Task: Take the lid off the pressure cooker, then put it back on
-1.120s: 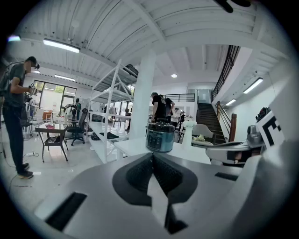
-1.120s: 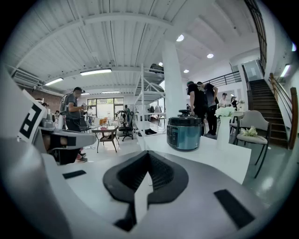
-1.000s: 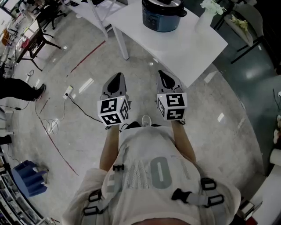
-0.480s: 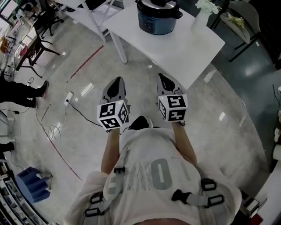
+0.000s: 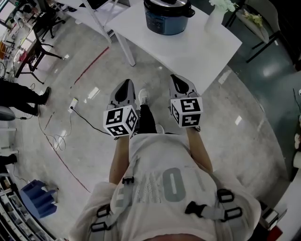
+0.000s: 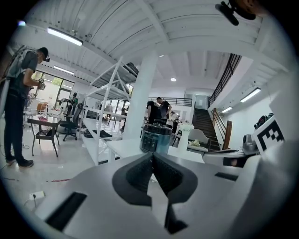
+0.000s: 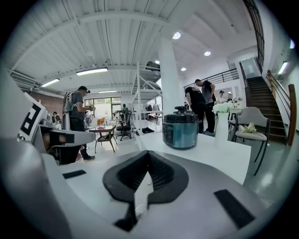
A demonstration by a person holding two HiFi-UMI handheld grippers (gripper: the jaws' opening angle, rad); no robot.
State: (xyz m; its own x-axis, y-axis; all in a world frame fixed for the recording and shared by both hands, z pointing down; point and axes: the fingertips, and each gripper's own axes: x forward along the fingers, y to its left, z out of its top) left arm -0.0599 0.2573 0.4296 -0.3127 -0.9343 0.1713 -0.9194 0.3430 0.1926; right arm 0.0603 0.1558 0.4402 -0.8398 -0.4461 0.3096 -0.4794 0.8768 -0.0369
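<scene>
A blue-grey pressure cooker [image 5: 167, 18] with its black lid [image 5: 167, 4] on stands on a white table [image 5: 197, 47] at the top of the head view. It also shows ahead in the left gripper view [image 6: 155, 137] and in the right gripper view [image 7: 180, 129]. My left gripper [image 5: 124, 89] and right gripper [image 5: 178, 84] hang side by side over the floor, well short of the table. Both are shut with nothing between their jaws. The black pads meet in each gripper view.
A white vase with flowers [image 5: 215, 14] stands on the table right of the cooker. A cable and socket strip [image 5: 73, 100] lie on the floor at left. A person's legs [image 5: 21, 94] stand at far left. Chairs [image 5: 256, 23] and desks ring the area.
The table and cooker have slid upward and a little left in the head view as I step forward; a shoe now shows between the grippers. Both grippers stay shut.
</scene>
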